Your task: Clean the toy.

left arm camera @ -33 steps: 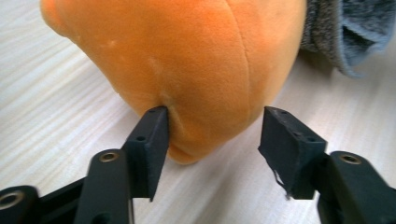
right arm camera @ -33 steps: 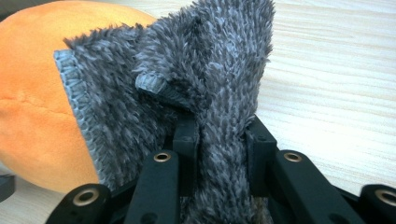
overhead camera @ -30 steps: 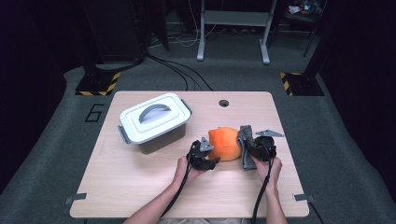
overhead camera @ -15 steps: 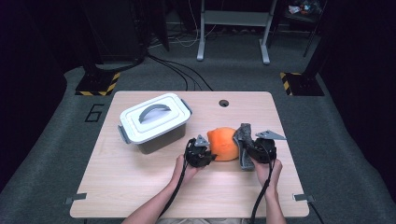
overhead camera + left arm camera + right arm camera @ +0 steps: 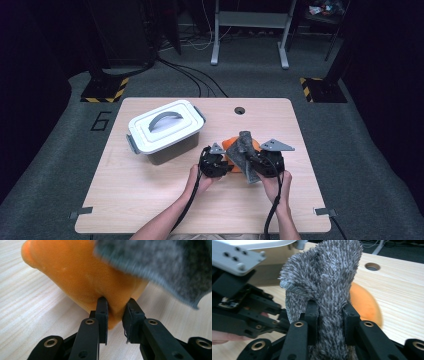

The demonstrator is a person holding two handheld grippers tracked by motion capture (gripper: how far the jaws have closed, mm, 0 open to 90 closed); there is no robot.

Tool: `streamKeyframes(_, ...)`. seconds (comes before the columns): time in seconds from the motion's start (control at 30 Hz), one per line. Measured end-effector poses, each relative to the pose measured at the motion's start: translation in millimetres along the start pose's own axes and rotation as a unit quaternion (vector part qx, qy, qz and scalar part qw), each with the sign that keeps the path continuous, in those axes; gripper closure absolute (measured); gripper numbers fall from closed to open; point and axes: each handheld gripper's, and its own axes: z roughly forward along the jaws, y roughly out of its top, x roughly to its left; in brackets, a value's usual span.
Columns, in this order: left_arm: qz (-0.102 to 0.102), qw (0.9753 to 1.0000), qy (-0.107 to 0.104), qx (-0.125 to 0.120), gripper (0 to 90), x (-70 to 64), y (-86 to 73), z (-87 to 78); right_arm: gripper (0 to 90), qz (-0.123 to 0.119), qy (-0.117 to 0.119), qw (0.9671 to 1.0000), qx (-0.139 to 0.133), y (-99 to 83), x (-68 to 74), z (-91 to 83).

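Observation:
An orange cloth [image 5: 231, 148] lies bunched at the table's middle, with a fuzzy grey cloth [image 5: 245, 150] draped over its right side. My left gripper [image 5: 223, 165] is shut on a fold of the orange cloth [image 5: 100, 282], its jaws pinching the lower edge. My right gripper [image 5: 251, 161] is shut on the grey cloth [image 5: 324, 290], which stands up between its jaws and hides much of the orange cloth [image 5: 364, 302]. In the right gripper view the left gripper [image 5: 249, 305] sits close at the left.
A white lidded box [image 5: 165, 130] with a grey handle stands at the table's back left, near the left gripper. A round cable hole [image 5: 239, 110] sits near the back edge. Bare wood [image 5: 150, 200] spreads toward the front edge.
The grey cloth has been drawn leftward and up over the orange cloth, covering more of it. Both grippers have stayed close together.

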Motion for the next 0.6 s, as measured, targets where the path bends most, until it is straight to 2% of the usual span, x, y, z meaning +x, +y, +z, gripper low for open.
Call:
streamKeyframes(0.03, -0.009, 0.9999, -0.003, -0.005, 75.4, -0.4, -0.1, 0.5, 70.8, -0.006, 0.002, 1.0000, 0.001, 0.4, 2.6, 1.7)
streamKeyframes(0.07, -0.011, 0.9999, -0.012, -0.001, 75.5, 0.3, 0.3, 0.0, 70.8, -0.010, 0.007, 0.9999, 0.007, 0.8, 7.7, 5.2)
streamKeyframes(0.17, -0.009, 0.9998, -0.015, 0.001, 75.9, -0.5, 0.6, -0.2, 70.7, -0.019, 0.005, 0.9997, 0.014, 0.8, 11.4, 9.7)
streamKeyframes(0.23, -0.007, 0.9999, -0.015, 0.001, 76.0, -0.9, 0.5, 0.2, 70.8, -0.026, -0.001, 0.9994, 0.023, -0.1, 13.8, 15.0)
streamKeyframes(0.27, -0.010, 0.9998, -0.015, 0.000, 76.2, -0.3, 0.3, 0.3, 70.9, -0.035, -0.019, 0.9987, 0.032, -2.1, 14.1, 19.9)
streamKeyframes(0.33, -0.013, 0.9998, -0.016, -0.001, 76.3, -0.1, 0.1, 0.4, 71.0, -0.038, -0.022, 0.9985, 0.032, -3.0, 12.7, 21.3)
streamKeyframes(0.57, -0.012, 0.9998, -0.017, -0.002, 76.5, 1.5, -0.6, 0.5, 71.0, -0.020, -0.030, 0.9989, 0.029, -6.5, -1.4, 18.0)
streamKeyframes(0.6, -0.011, 0.9998, -0.016, -0.003, 76.6, 2.2, -0.9, 0.7, 71.1, -0.012, -0.033, 0.9990, 0.029, -7.6, -7.1, 15.9)
